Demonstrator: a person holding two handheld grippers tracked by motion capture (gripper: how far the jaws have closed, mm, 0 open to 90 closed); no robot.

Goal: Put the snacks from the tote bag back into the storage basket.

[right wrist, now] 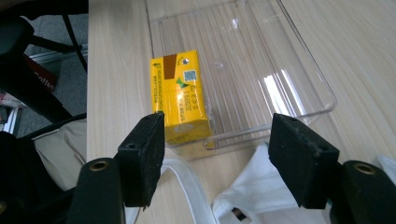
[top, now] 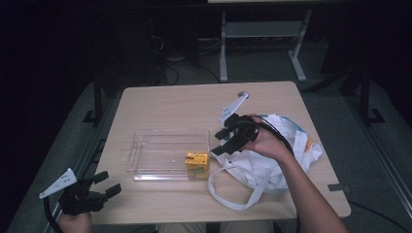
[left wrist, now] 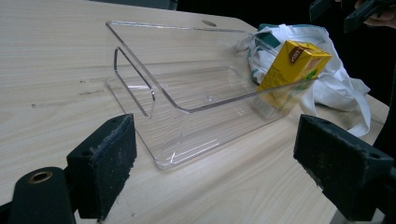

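Nearest me, my left gripper (top: 99, 185) hovers at the table's front left corner, jaws wide apart and empty. Farther in, the yellow juice carton (top: 197, 164) stands upright in the clear plastic tray (top: 145, 150), at its right end. Beyond it, my right gripper (top: 224, 139) hangs over the white cloth bag (top: 272, 160), jaws spread wide, holding nothing.

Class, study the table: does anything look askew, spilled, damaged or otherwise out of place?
Nothing stands out. The yellow carton stands upright in a corner of the clear tray, no liquid shows on the table, and the white bag lies slumped beside the tray, handles loose. Both grippers are open and hold nothing.
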